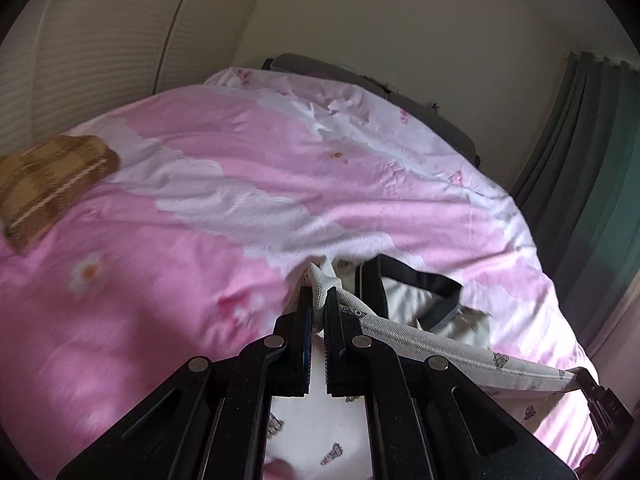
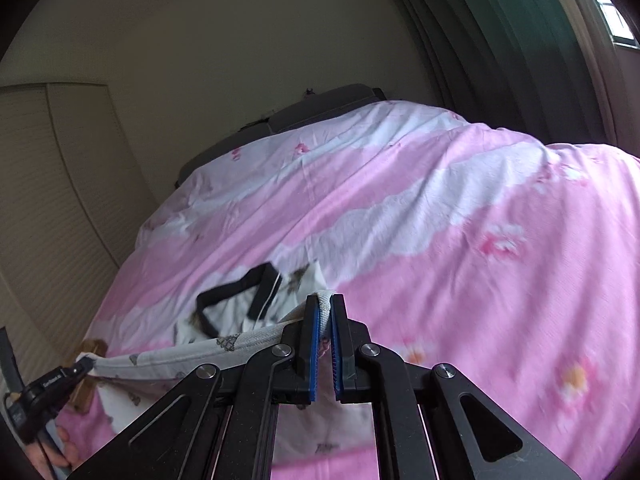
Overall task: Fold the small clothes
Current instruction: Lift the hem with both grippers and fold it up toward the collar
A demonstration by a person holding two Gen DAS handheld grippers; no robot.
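Far left on the bed (image 1: 180,208), a brown checked cloth (image 1: 52,184), cut off by the frame edge and blurred, so hard to name further. Next along, the left claw (image 1: 318,300), pinched narrow on a bunched corner of the small white garment (image 1: 460,356); fabric squeezed between the blue-lined pads, tip of the bunch poking out beyond them. Held raised above the pink flowered cover, pointing toward the headboard (image 1: 420,108). From there rightward, the garment's printed hem stretched taut as a band across to the right claw (image 2: 325,308), likewise nipped tight on the other corner (only its dark tip visible at the edge of the left wrist view). Lower part of the garment hanging beneath both claws, mostly hidden behind their black linkages. Its dark-trimmed neck opening (image 2: 236,296) draped forward, touching the cover between the two claws; small prints too blurred to make out. In the right wrist view, bottom left corner, fingers (image 2: 66,446) of the left hand around the handle, partly cut off. Farther right, a green curtain (image 1: 592,168) beside the bed.
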